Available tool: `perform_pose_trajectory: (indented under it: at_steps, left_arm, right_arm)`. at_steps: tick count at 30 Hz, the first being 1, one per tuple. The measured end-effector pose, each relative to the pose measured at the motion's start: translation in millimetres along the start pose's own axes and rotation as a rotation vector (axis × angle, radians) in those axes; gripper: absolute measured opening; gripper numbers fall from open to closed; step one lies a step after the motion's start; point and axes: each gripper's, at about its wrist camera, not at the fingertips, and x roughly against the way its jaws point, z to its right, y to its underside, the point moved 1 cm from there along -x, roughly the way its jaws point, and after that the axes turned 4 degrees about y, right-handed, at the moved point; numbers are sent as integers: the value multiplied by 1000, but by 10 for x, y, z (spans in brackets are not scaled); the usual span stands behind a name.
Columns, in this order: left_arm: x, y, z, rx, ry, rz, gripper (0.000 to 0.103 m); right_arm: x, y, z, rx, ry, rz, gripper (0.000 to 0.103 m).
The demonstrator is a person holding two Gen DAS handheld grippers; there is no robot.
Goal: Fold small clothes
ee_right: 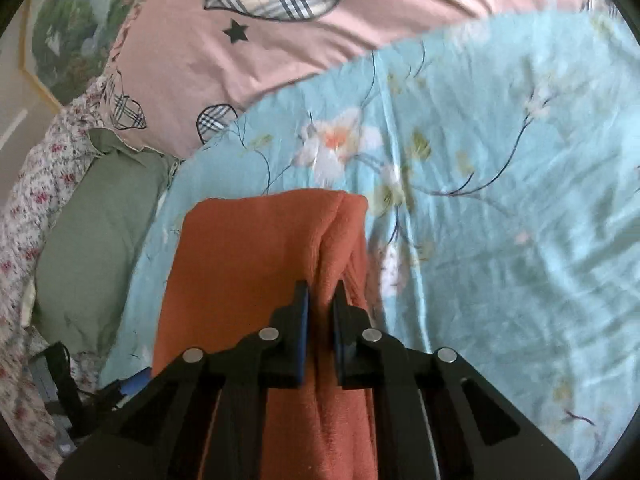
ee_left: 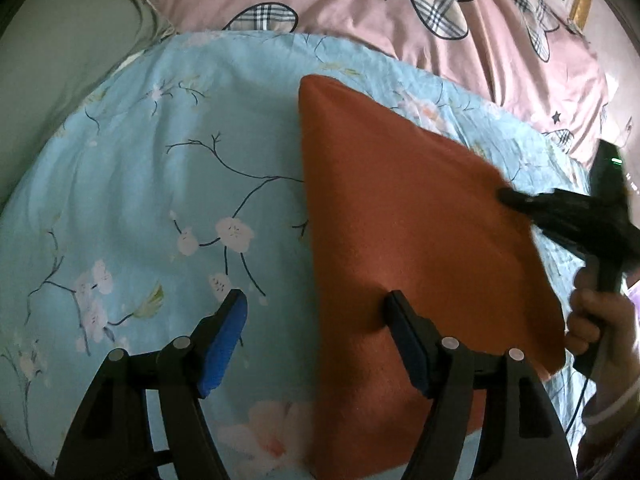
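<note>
Right hand-held gripper (ee_right: 320, 296) clamped on orange cloth (ee_right: 248, 264) | left (ee_left: 316, 300) apart | cloth's near edge cut off

Your left gripper (ee_left: 316, 312) had black arms, blue pads and silver pivot screws. Your right gripper (ee_right: 320, 300) matched it.

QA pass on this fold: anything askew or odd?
Nothing damaged or spilled. The rust-orange fleece cloth lies skewed on the light blue floral bedsheet, edges not square, one end bunched into a ridge. The right gripper pinches that fold; the left gripper is open.
</note>
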Motion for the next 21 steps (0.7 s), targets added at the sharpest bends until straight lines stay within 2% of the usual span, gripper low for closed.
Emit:
perform_pose_trajectory:
  at_steps: [2, 5, 9, 13, 14, 16, 18, 21]
  left_arm:
    - [-45, 15, -6, -4, 0, -8, 73]
    - [-135, 38, 6, -12, 0, -27, 74]
    - [-169, 39, -2, -22, -23, -30, 83]
    - [-114, 45, -44, 10, -15, -34, 83]
    - [-72, 66, -25, 6, -23, -27, 83]
    - [16, 106, 18, -12, -46, -17, 83]
    - [113, 163, 64, -32, -62, -9, 82]
    - [285, 303, 121, -54, -86, 5, 83]
  right_arm:
    - [-215, 94, 43, 24, 70, -55, 11]
    - [-359, 125, 154, -17, 69, -93, 14]
    - [-166, 80, 129, -19, 81, -67, 25]
    - [191, 145, 21, -10, 48, -19, 26]
    - [291, 189, -20, -6, 37, -8, 30]
    - [508, 346, -111, 17, 7, 14, 53]
    - [690, 530, -214, 58, -5, 30, 68]
    - [875, 803, -373, 130, 3, 34, 79]
